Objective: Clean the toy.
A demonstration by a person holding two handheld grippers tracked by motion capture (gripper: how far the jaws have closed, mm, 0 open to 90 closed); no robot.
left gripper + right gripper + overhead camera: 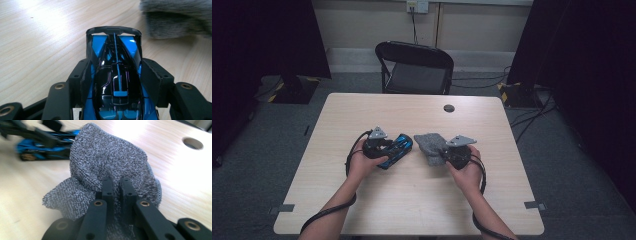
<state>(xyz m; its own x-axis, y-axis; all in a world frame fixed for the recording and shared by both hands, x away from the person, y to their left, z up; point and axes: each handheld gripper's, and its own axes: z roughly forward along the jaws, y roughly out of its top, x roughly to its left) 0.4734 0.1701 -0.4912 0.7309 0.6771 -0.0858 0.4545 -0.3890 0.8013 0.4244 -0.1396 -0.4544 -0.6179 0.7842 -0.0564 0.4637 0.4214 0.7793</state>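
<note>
- A blue and black toy car (116, 75) is clamped between the jaws of the left gripper (116, 72); in the left gripper view the two black pads are pressed against its flanks, and its black rear wing is seen beyond them, pointing away from the camera.
- In the high view the toy car (398, 147) is found near the middle of the pale wooden table (362, 110), held at the left gripper (379, 145) by the person's left hand (362, 162).
- A grey terry cloth (107, 165) is pinched by the right gripper (116, 192); in the right gripper view the jaws are seen drawn close together, with a fold of the cloth caught between them and the rest bunched up above and to the left.
- In the high view the cloth (428, 145) is seen just beside the car, to its right, at the tip of the right gripper (457, 152), which is held in the right hand (467, 172).
- Whether the cloth is touching the car cannot be told from the high view; in the left gripper view a gap of bare table is seen between them.
- A round hole (449, 108) is set in the far part of the table, and a black folding chair (414, 67) is placed behind the far edge.
</note>
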